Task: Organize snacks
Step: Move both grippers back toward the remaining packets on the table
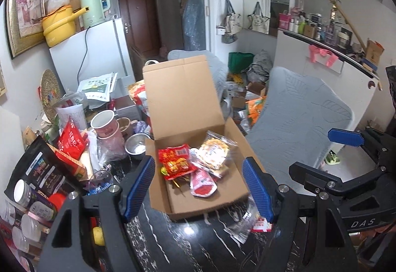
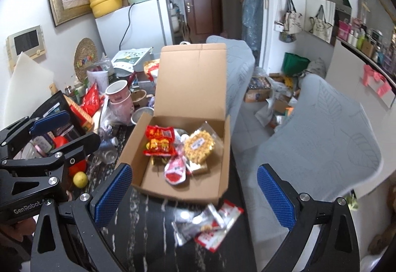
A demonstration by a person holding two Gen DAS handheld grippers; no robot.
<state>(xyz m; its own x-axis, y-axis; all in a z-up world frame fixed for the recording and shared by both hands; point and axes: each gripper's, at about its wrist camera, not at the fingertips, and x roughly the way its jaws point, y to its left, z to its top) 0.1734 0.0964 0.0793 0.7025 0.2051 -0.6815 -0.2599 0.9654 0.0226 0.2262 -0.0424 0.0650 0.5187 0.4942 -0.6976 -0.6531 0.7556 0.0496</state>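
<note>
An open cardboard box (image 1: 230,187) (image 2: 138,143) stands on the black marble table (image 1: 188,242) (image 2: 148,222), its lid upright. Inside lie a red snack packet (image 1: 174,158) (image 2: 159,140), a clear bag of yellow crisp cake (image 1: 214,150) (image 2: 199,145) and a red-and-white pouch (image 1: 203,184) (image 2: 175,170). Loose wrappers (image 1: 247,222) (image 2: 208,225) rest on the table just in front of the box. My left gripper (image 1: 198,189) (image 2: 71,131) hovers open before the box, holding nothing. Beside it my right gripper (image 2: 194,195) (image 1: 324,153) is also open with nothing in it.
Clutter crowds the table's left: stacked pink cups (image 1: 106,123) (image 2: 118,93), a steel bowl (image 1: 136,145), bags, jars (image 1: 24,192) and a lemon (image 2: 80,179). Grey chairs (image 1: 297,118) (image 2: 321,128) stand to the right of the table. A white fridge (image 1: 94,54) is behind.
</note>
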